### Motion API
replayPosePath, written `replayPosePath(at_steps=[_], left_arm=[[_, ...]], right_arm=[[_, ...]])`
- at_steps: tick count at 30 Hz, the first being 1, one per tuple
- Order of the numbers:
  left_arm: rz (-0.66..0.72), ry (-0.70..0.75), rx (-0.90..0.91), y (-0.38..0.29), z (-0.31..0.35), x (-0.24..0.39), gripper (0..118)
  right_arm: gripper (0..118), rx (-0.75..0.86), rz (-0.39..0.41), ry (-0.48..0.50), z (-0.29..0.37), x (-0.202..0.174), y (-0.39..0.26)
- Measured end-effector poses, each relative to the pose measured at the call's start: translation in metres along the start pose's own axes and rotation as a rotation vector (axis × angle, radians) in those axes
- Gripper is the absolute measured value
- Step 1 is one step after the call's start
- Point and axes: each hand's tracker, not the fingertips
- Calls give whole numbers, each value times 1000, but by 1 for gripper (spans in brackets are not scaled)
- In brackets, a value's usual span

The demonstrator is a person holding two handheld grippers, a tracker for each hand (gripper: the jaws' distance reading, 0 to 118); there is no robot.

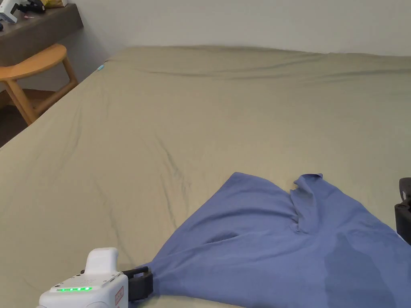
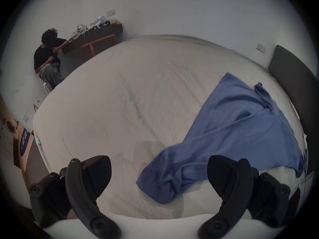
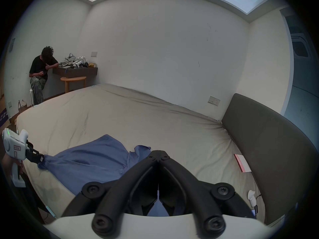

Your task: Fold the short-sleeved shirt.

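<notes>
A blue short-sleeved shirt [image 1: 281, 244] lies spread on the near right part of the bed [image 1: 200, 120], with one sleeve [image 1: 309, 188] bunched up at its far edge. My left gripper [image 1: 146, 280] sits at the shirt's near left corner. In the left gripper view it [image 2: 158, 166] is open wide, and that blurred corner [image 2: 155, 182] lies between the jaws, touching neither. The right gripper view has my right gripper [image 3: 158, 154] shut, with a sliver of blue cloth between its jaws at the shirt's right side. Its dark body [image 1: 403, 216] pokes in at the head view's right edge.
A dark headboard [image 3: 269, 139] runs along the bed's right side, with a thin red and white book [image 3: 242, 163] and a white device [image 3: 252, 198] beside it. A wooden stool [image 1: 36, 72] and dark shelf [image 1: 40, 28] stand far left, where a person [image 3: 39, 70] sits.
</notes>
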Motion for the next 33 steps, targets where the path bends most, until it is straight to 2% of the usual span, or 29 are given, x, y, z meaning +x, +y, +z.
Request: replayPosePath(at_steps=[2, 5, 9, 11, 12, 13, 15, 16, 18, 19, 20, 22, 23, 25, 26, 29, 31, 33], left_arm=[[5, 48, -37, -3, -10, 0, 108], [35, 48, -68, -7, -23, -4, 89], [18, 25, -72, -17, -36, 0, 83], [-40, -18, -66, -11, -30, 3, 55], [-37, -39, -67, -9, -28, 5, 35], [-45, -47, -62, -7, -23, 7, 7], [-72, -78, -46, -4, -17, 15, 7], [-123, -13, -14, -3, -12, 19, 7], [-160, -14, 23, -1, 1, 25, 7], [-162, -20, 19, 0, 6, 24, 7], [-157, -32, 26, 0, 11, 23, 7], [-151, -47, 44, 2, 19, 19, 7], [-152, -50, 51, 3, 25, 18, 7], [-154, -52, 59, 5, 33, 19, 7], [-164, -47, 60, 6, 35, 21, 7], [-190, -25, 58, 5, 38, 29, 7], [-199, -24, 54, 4, 37, 32, 7], [-201, -24, 43, 5, 37, 31, 7]], right_arm=[[2, -16, 22, -15, -4, 3, -2], [2, -40, 14, -20, -11, 11, -3], [2, -60, 26, -62, -28, 17, -5], [2, -92, 104, -103, -44, 18, -5], [2, -101, 107, -99, -52, 20, -4], [2, -105, 105, -93, -61, 22, -4], [2, -133, 96, -60, -83, 26, -3], [2, -165, 102, -35, -99, 28, -3], [3, -273, 158, 10, -138, 33, -8], [14, -339, 165, 29, -160, 35, -13], [35, -378, 146, 55, -177, 38, -19], [95, -502, 98, 134, -220, 47, -37], [101, -530, 97, 114, -240, 49, -49], [101, -598, 192, 48, -271, 46, -68], [101, -624, 208, 73, -286, 46, -79], [101, -703, 108, 193, -318, 52, -104], [101, -738, 94, 203, -333, 52, -117], [104, -702, 96, 229, -337, 53, -123]])
